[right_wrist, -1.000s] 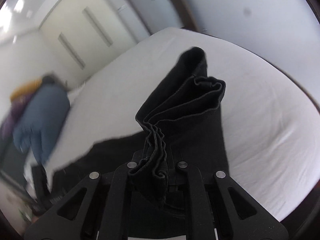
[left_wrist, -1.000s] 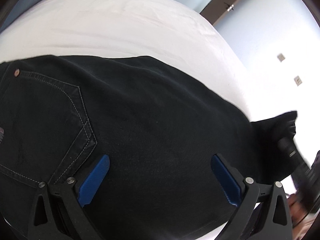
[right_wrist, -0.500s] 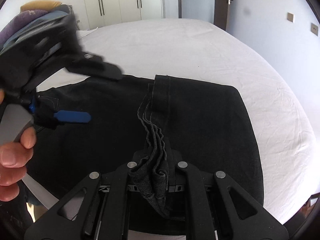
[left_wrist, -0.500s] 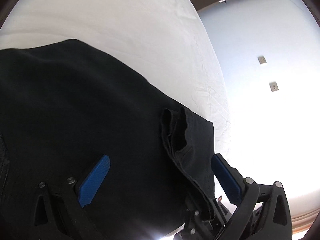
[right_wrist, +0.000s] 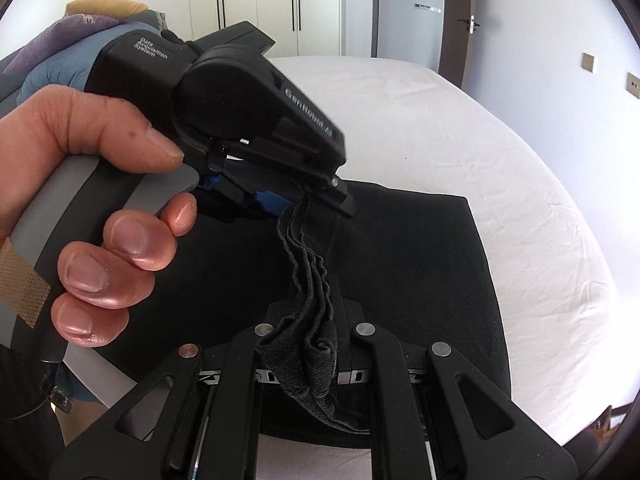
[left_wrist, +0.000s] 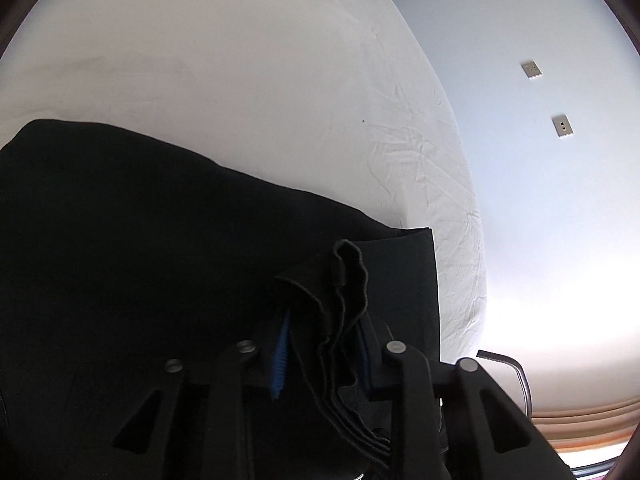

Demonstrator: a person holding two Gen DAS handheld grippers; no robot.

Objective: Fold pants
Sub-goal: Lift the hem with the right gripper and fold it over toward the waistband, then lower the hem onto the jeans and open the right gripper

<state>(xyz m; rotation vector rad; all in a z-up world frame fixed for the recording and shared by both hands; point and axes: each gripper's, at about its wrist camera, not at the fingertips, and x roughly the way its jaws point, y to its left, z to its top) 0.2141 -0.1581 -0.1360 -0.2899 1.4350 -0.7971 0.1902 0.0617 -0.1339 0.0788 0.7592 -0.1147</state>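
A bed [right_wrist: 460, 128] with a white sheet fills the room's middle; pale walls with small switch plates [left_wrist: 562, 126] stand at 2 o'clock in the left wrist view, and white wardrobe doors [right_wrist: 256, 4] close the far side at 12 o'clock in the right wrist view. A heap of blue, purple and yellow bedding [right_wrist: 60, 40] sits at 10 o'clock there.

The black pants [right_wrist: 420, 264] lie folded flat on the bed, spread from the centre toward 3 o'clock in the right wrist view, their bunched hem edges lifted off the flat part.

The right hand-held gripper [right_wrist: 316, 344], at 6 o'clock in its own view, is clamped narrow on a thick wad of those hem layers, which bulges out between its jaws. From there the layered edge runs up toward 12 o'clock to the left hand-held gripper [right_wrist: 298, 200], held by a hand [right_wrist: 96, 216] at 9 o'clock.

In the left wrist view, the left hand-held gripper [left_wrist: 320, 356] sits at 6 o'clock; its jaws have just been closing and the blue pads [left_wrist: 280, 360] now press on the rippled hem layers standing between them. The rest of the pants stretches away from it toward 9 o'clock across the sheet.
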